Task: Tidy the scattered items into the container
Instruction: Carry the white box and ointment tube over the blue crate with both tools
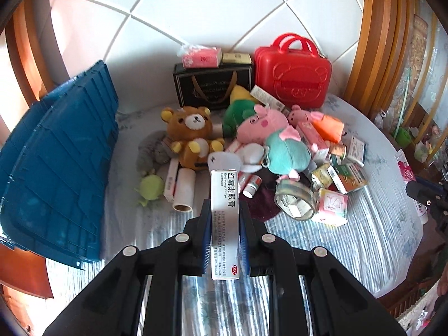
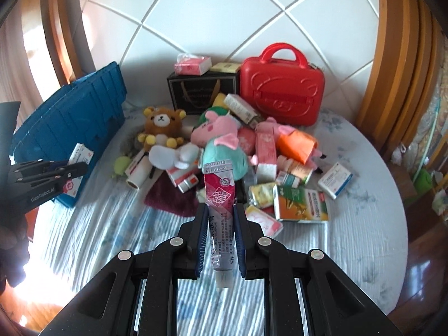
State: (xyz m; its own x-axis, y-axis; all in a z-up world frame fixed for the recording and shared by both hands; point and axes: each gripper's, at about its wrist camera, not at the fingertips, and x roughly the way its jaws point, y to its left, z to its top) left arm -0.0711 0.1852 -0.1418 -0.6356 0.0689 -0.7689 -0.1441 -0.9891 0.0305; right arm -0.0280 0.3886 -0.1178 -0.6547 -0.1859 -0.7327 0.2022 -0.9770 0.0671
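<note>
My left gripper [image 1: 224, 210] is shut on a long white eye-ointment box [image 1: 224, 224], held above the bed. It also shows at the left of the right wrist view [image 2: 70, 170], next to the blue crate [image 2: 70, 128]. My right gripper [image 2: 220, 212] is shut on a red and silver ointment tube [image 2: 219, 210], cap end towards the camera. The blue plastic crate [image 1: 56, 162] stands on the left of the bed. A pile of plush toys [image 1: 263, 131] and medicine boxes [image 2: 302, 201] lies mid-bed.
A red toy suitcase [image 1: 292, 75] and a black gift bag [image 1: 212, 84] stand against the padded white headboard [image 1: 196, 14]. A brown bear [image 1: 190, 131], a lint roller [image 1: 183, 190], a tape roll [image 1: 295, 198] and a maroon cloth [image 2: 173, 196] lie on the striped bedsheet [image 2: 350, 252].
</note>
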